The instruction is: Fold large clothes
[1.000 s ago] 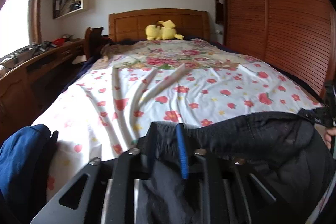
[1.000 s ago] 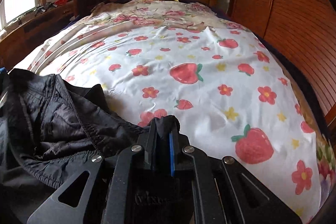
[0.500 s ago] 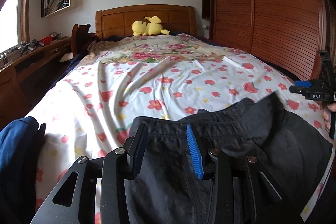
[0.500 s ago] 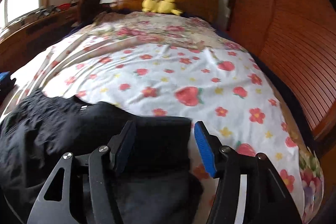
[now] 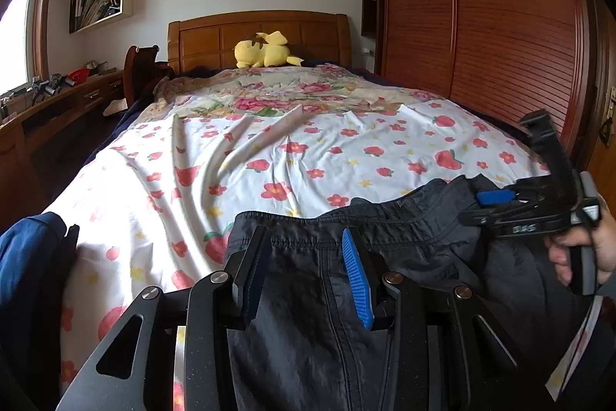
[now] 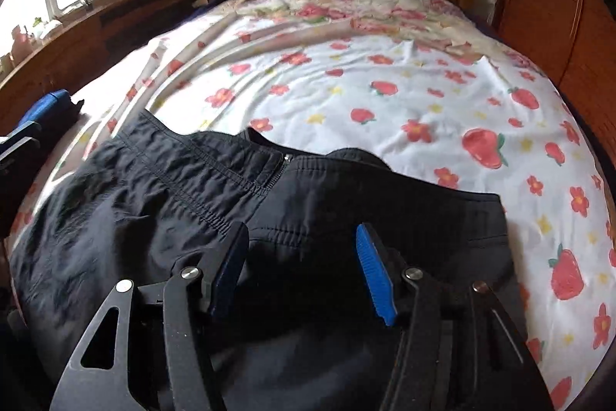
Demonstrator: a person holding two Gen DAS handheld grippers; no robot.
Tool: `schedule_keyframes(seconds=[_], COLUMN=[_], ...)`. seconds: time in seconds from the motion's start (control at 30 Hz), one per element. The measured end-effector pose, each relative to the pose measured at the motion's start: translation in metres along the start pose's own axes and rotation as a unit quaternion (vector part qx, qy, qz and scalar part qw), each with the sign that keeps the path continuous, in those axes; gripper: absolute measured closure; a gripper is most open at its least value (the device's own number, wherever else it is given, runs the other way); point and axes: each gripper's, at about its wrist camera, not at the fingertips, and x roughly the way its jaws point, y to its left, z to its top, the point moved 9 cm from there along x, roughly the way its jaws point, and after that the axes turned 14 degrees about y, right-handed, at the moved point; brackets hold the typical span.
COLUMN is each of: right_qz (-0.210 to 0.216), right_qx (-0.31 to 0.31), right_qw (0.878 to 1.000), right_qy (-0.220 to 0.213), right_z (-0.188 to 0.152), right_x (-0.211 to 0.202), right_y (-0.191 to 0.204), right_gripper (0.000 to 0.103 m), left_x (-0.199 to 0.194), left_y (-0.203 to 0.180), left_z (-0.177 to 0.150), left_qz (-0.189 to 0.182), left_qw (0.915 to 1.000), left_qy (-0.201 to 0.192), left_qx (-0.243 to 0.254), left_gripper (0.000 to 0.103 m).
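Note:
A black garment point(image 5: 385, 249) with a stitched hem and a zip lies spread across the near end of the bed; it also shows in the right wrist view point(image 6: 173, 203). My left gripper point(image 5: 304, 257) is open and empty, just above the garment's left part. My right gripper point(image 6: 300, 257) is open and empty, over the garment's right part. The right gripper also shows at the right edge of the left wrist view point(image 5: 531, 203), held in a hand.
The bed point(image 5: 308, 149) has a white sheet with strawberries and flowers. A yellow plush toy point(image 5: 265, 51) sits by the wooden headboard. A blue garment point(image 5: 27, 276) lies at the bed's left edge. A wooden wardrobe point(image 5: 481, 26) stands right, a desk point(image 5: 57, 99) left.
Both grippers were shut on the black garment a second ago; they opened and let it go. The garment now lies spread flat on the bed and both grippers have drawn back slightly.

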Motion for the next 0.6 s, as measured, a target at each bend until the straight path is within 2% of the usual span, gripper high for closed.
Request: schedule_keyframes(seconds=[0.07,0.2,0.37,0.5,0.6], right_qz=[-0.008,-0.024,-0.031,-0.050,-0.048], right_qx=[0.002,-0.012,-0.023,-0.028,-0.016], right_qw=[1.000,0.999,0.999,0.998,0.999], right_qy=[0.012,0.018,0.005,0.003,0.006], right_z=[0.002,0.006,0.023,0.037,0.042], right_x=[0.008,0.021,0.026,0.038,0.044], right_y=[-0.003,-0.008,-0.006,-0.007,-0.011], right_gripper=[0.045,0.068,0.081,0.088,0.088], left_x=[0.000,0.002,0.004,0.006,0.007], left_y=[0.001,0.002,0.001,-0.002,-0.004], left_z=[-0.001,-0.002,-0.002,-0.002,-0.001], left_qz=[0.000,0.001,0.003,0.000,-0.002], left_qw=[1.0000,1.0000,1.0000,0.9999,1.0000], left_qy=[0.000,0.000,0.003,0.006,0.007], left_qx=[-0.001,-0.004,-0.007,-0.008,-0.005], left_gripper=[0.063,0.063,0.063,0.063,0.063])
